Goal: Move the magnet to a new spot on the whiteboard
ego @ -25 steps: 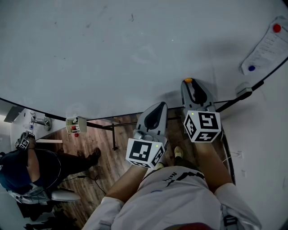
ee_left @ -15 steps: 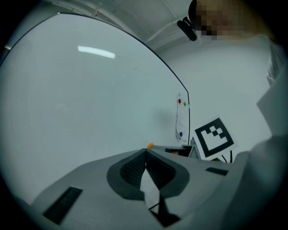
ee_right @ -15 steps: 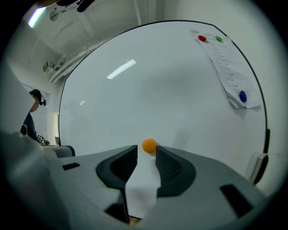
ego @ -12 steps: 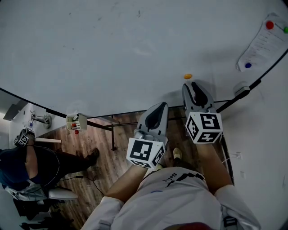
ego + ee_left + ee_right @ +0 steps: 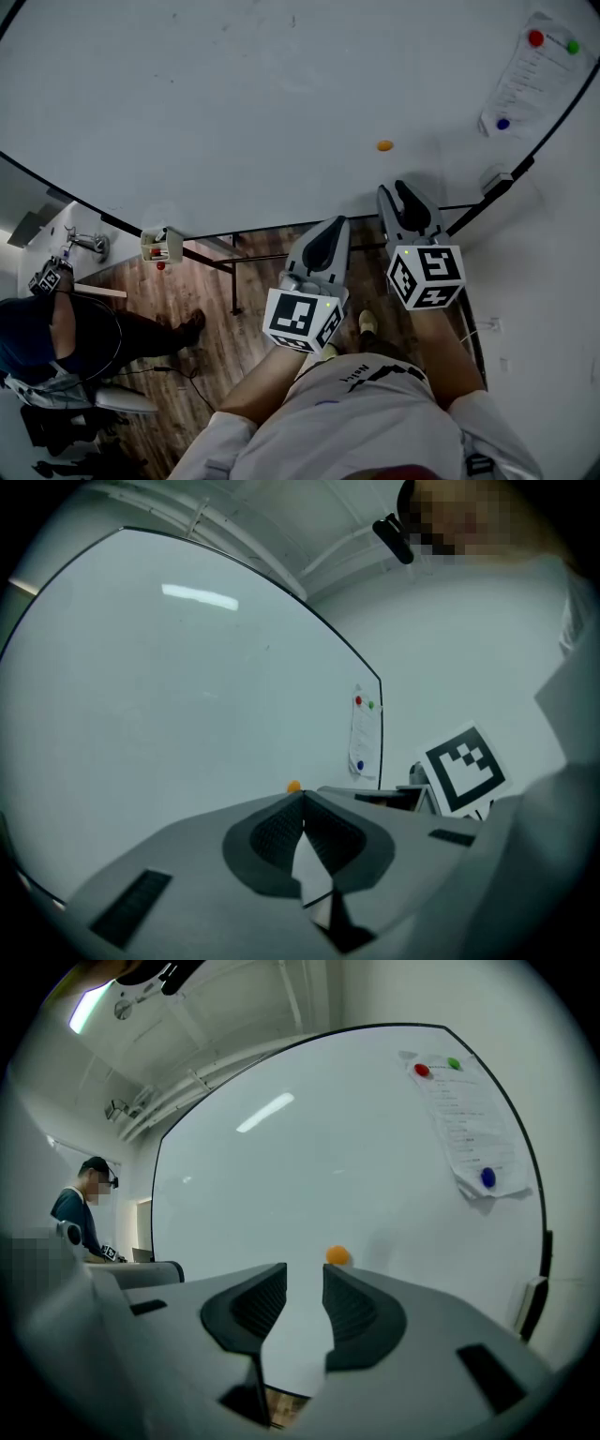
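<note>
- Whiteboard point(image 5: 234, 103) fills the wall, with wooden floor point(image 5: 202, 281) below it.
- Orange magnet point(image 5: 384, 145) sticks to the board near its bottom edge, toward the right corner.
- Right gripper point(image 5: 405, 190) hangs just below the magnet, jaws apart, holding nothing.
- Left gripper point(image 5: 330, 225) sits beside it, jaws pressed together, empty.

Even cool light; glare streak on whiteboard point(image 5: 309, 1176); dark fisheye edges.

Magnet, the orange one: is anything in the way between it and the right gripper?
No, nothing visible. Only bare whiteboard lies between the magnet and the right gripper, which is open and not touching it.
</note>
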Demonstrator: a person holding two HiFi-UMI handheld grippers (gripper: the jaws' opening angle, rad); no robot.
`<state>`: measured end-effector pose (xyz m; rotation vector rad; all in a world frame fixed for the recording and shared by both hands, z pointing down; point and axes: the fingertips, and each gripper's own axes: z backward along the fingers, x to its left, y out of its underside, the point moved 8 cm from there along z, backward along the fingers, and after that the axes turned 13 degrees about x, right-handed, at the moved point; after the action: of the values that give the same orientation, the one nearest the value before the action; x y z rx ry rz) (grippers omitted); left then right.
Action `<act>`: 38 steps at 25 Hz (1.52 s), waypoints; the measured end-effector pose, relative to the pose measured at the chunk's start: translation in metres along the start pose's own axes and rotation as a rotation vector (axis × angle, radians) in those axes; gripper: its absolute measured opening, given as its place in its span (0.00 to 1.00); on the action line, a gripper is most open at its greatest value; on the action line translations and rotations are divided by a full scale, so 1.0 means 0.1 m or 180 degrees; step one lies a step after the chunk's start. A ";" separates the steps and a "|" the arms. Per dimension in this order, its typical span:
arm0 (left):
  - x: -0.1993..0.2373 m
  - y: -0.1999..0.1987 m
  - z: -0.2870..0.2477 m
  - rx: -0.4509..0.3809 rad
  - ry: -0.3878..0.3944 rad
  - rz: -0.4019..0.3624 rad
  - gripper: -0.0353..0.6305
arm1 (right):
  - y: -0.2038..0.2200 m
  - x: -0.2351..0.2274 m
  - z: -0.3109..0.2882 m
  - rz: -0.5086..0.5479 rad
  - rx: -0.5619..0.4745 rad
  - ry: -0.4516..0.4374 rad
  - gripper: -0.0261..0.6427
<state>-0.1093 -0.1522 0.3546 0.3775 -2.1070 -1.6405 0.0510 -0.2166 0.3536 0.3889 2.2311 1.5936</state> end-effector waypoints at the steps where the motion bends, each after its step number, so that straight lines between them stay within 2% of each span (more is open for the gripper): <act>1: -0.03 0.00 0.04 -0.0008 0.0003 0.0000 0.07 | 0.01 0.03 0.05 0.0007 -0.0005 -0.0014 0.23; 12: -0.29 0.09 0.50 0.0014 0.0093 0.0024 0.07 | 0.20 0.37 0.70 0.0036 -0.0089 -0.0233 0.11; 19: -0.46 0.11 0.67 -0.0018 0.0183 -0.0006 0.07 | 0.29 0.48 1.05 0.0050 -0.0193 -0.0210 0.07; 28: -0.54 0.11 0.86 -0.0028 0.0259 -0.0038 0.07 | 0.34 0.66 1.27 0.0072 -0.0221 -0.0132 0.06; 38: -0.52 0.07 0.90 -0.0053 0.0271 -0.0069 0.07 | 0.32 0.72 1.26 0.0124 -0.0229 -0.0096 0.06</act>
<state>-0.1086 -0.0496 0.3348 0.4583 -2.0324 -1.6238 0.0436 -0.0689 0.3377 0.4360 2.1495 1.6717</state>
